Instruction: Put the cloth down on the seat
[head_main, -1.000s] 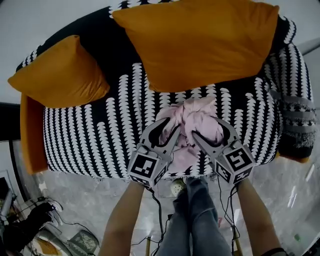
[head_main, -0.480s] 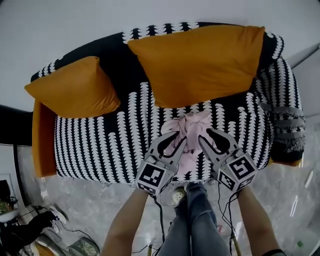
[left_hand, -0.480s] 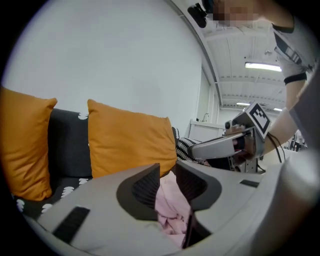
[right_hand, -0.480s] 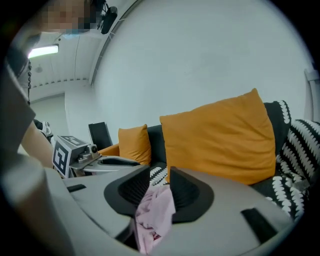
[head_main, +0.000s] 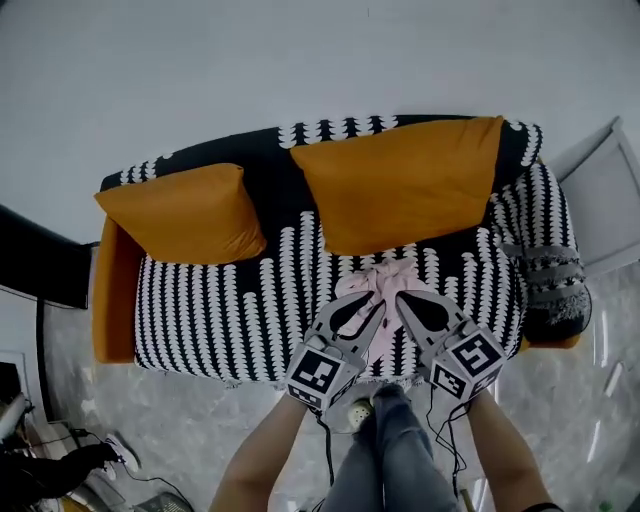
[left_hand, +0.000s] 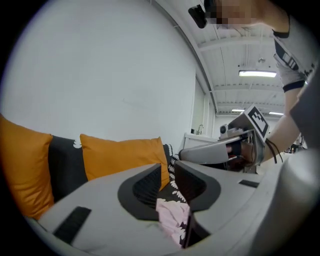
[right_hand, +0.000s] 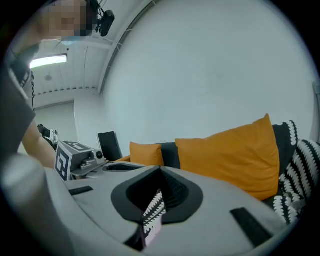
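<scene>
Cloth (head_main: 385, 281) lies crumpled at the sofa seat (head_main: 230, 310) front edge; left gripper (left_hand: 169, 172) empty, jaws apart, just closing; right gripper (right_hand: 161, 172) pressed together.

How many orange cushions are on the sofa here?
2. The small cushion leans against the back of the sofa at the left; the large cushion leans right of the middle. None looks hidden.

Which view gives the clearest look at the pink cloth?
The head view: the pink cloth lies bunched on the sofa seat, mostly in sight. The left gripper view shows a pink patch through its jaw gap; the right gripper view shows barely a sliver.
</scene>
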